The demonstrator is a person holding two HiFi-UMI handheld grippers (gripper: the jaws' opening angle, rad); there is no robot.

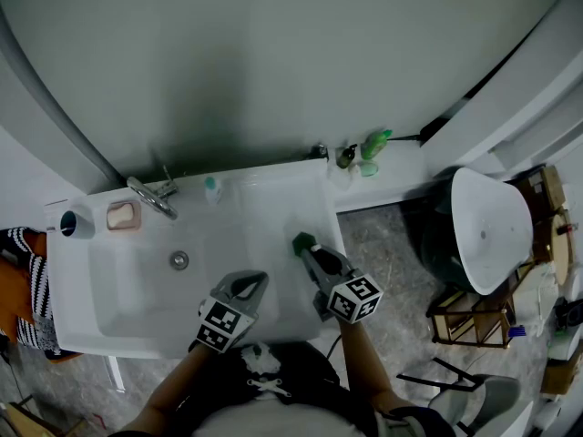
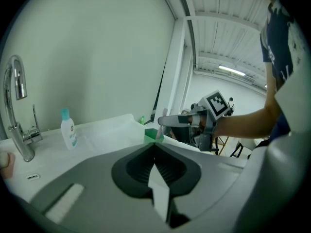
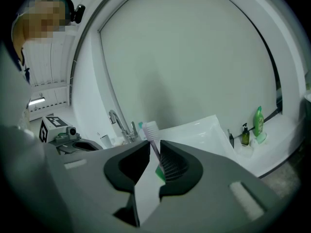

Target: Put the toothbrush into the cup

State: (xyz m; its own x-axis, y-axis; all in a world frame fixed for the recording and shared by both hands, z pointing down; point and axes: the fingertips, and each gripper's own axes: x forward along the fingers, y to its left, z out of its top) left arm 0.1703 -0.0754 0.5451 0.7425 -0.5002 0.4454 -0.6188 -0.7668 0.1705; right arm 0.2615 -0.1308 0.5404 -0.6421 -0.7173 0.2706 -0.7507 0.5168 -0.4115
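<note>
While the right claw [image 3: 154, 144] stands slightly spread about the upright toothbrush [image 3: 150, 128], over the cup [image 1: 303, 242], we judge the toothbrush light, stiff, slippery: best held mid-handle; the left claw [image 2: 155, 145] is pressed together, empty.

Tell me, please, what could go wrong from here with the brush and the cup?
1. The brush stands between the right gripper's slightly parted jaws and seems to lean on one, its lower end apparently in the cup. Drawing back askew could drag it out.
2. The cup is small and stands on the sink's flat rim. A knock from the jaws just above it might tip it, brush and all.
</note>
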